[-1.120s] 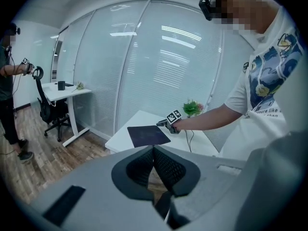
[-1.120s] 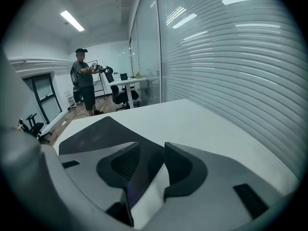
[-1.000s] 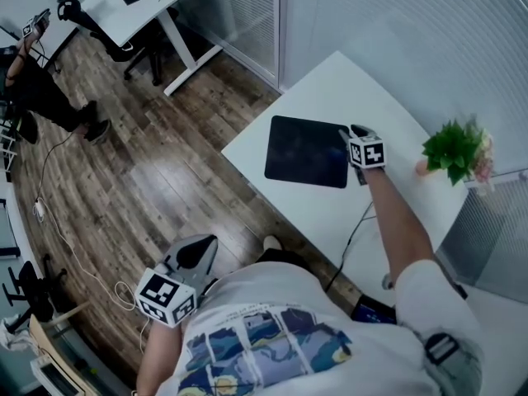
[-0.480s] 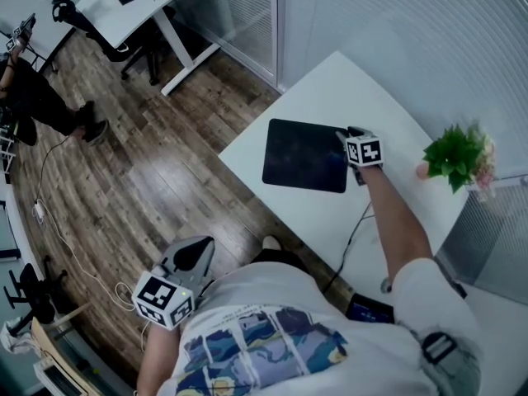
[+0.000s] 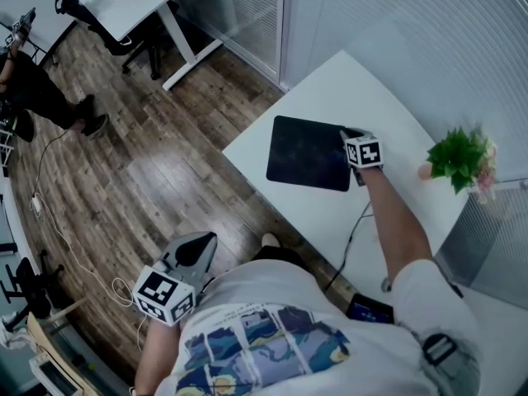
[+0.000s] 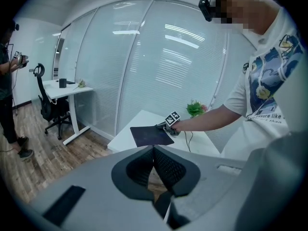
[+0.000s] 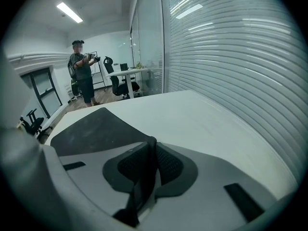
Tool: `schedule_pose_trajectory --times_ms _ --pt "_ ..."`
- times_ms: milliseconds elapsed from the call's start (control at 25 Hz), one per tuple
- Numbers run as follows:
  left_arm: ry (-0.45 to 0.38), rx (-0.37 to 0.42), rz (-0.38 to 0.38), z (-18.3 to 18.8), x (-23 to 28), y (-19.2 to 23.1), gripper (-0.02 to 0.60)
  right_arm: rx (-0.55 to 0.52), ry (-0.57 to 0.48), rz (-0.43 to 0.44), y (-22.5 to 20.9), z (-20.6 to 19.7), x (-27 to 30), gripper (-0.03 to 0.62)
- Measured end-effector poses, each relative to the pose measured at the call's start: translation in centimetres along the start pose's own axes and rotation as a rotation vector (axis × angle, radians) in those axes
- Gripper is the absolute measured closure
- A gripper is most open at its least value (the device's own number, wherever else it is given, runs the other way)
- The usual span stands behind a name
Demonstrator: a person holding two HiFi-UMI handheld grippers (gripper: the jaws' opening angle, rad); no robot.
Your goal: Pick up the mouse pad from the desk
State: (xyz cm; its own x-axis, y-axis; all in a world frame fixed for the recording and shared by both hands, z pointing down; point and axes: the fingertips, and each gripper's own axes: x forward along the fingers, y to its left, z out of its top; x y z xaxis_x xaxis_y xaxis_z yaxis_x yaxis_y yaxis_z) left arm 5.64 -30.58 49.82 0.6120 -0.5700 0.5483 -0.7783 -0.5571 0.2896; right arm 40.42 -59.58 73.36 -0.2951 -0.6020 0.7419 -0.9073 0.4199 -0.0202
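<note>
I have my right arm stretched forward, the right grey two-jaw tool (image 5: pixel 348 133) tilted down. Its jaws have just been closing and pinch the thin dark rectangular mouse pad (image 5: pixel 307 151) by its edge. The left grey two-jaw tool (image 5: pixel 195 252) (jaws together, empty) hangs low beside my body.

The mouse pad (image 5: pixel 307 153) looks like matt black cloth, faintly speckled, with no shine. The counter (image 5: pixel 355 89) under it is smooth and white, with a dull satin finish. The floor (image 5: pixel 157 172) is wood-grain plank, glossy enough to throw back a pale glare. The left gripper (image 6: pixel 153 147) has a matt grey plastic shell, and its jaws carry dark pads (image 6: pixel 172 170) with a fine dimpled, rubbery-looking texture. The glass wall (image 6: pixel 144 57) is shiny, with bright reflections.
</note>
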Motion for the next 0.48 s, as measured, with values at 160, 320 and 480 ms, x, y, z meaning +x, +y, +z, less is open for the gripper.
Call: schedule_pose_trajectory --times_ms 160,320,480 --pt "-0.012 -0.004 -0.002 -0.3 -0.8 0.2 0.578 -0.014 -0.003 -0.018 0.5 0.6 -0.4 0.556" --pt "-0.025 -0.004 -0.006 -0.5 -2.0 0.4 0.578 -0.017 -0.009 -0.034 1.1 1.2 -1.5 0.562" --pt "-0.041 -0.004 -0.010 -1.1 -3.5 0.6 0.578 -0.022 -0.024 -0.052 2.0 2.0 -2.8 0.563"
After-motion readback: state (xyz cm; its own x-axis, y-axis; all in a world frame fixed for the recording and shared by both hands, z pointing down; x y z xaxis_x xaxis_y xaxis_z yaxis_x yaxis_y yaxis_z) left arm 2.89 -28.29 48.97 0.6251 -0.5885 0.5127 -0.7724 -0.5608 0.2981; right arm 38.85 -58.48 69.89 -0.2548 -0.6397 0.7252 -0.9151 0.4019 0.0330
